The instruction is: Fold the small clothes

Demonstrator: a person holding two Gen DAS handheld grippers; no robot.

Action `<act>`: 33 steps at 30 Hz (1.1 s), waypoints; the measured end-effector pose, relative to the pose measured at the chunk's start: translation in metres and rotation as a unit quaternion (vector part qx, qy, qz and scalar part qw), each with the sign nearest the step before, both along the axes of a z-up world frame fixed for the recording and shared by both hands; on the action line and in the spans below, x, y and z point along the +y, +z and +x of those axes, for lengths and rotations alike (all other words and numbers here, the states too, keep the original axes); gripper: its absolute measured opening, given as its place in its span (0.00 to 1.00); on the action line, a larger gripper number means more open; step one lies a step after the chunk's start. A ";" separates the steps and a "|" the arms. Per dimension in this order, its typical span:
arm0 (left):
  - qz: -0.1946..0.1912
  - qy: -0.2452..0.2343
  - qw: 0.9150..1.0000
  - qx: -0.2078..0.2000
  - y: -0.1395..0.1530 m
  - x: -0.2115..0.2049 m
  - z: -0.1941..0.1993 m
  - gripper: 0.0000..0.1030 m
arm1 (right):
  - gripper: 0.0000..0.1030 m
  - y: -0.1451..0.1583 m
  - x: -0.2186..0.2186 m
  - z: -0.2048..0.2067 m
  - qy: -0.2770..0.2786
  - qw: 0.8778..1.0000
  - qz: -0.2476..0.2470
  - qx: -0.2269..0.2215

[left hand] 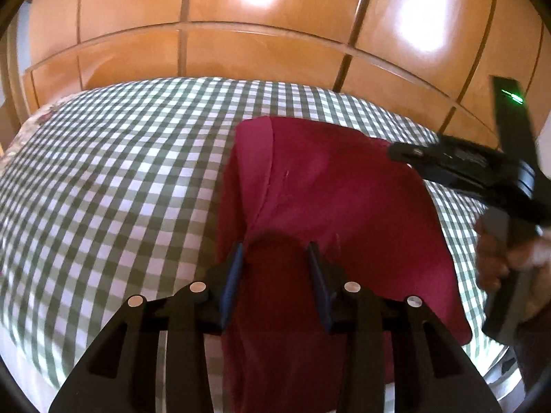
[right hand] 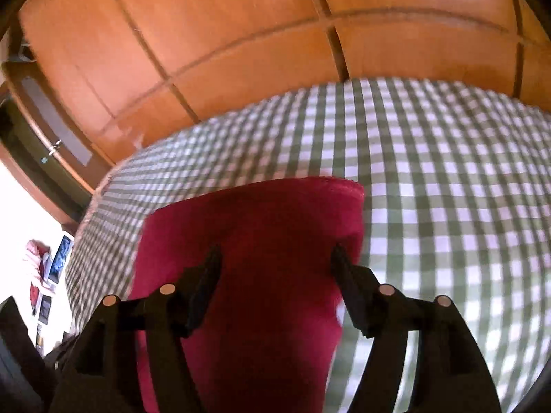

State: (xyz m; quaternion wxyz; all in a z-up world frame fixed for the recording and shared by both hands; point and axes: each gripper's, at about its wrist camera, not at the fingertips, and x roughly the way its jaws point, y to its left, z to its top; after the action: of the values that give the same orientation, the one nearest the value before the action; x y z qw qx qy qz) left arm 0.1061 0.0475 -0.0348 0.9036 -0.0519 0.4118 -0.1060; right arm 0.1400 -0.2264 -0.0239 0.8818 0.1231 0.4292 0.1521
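Both your claws are spread wide, gripping nothing: left claw [left hand: 275, 251] and right claw [right hand: 275, 254] each hover over the crimson garment [left hand: 330, 186]. It looks soft, light and floppy, so pinch a hem or corner. It lies on the checked bedspread [left hand: 113, 172], which looks cushiony. Beyond it, glossy wooden wardrobe doors [left hand: 220, 7].

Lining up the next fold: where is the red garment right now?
The red garment lies on the checked bedspread, under the open left gripper and open right gripper, before the wooden wardrobe.
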 end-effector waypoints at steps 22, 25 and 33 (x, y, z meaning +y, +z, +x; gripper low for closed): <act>0.020 0.035 0.999 -0.011 -0.003 0.013 -0.015 0.58 | 0.64 -0.014 0.035 -0.102 0.049 0.998 -0.037 -0.005; 0.012 0.035 0.999 0.002 -0.011 0.016 -0.013 0.58 | 0.68 -0.019 0.038 -0.102 0.052 0.998 -0.042 -0.003; -0.034 0.023 0.999 0.028 -0.036 0.026 -0.004 0.67 | 0.98 -0.034 0.050 -0.100 0.096 0.994 -0.045 0.012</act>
State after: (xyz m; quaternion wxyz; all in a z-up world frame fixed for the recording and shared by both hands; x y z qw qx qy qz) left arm 0.1019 0.0739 -0.0710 0.8916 -0.0950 0.4318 -0.0975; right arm 0.0397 -0.1769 -0.0576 0.8626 0.0429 0.4558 0.2151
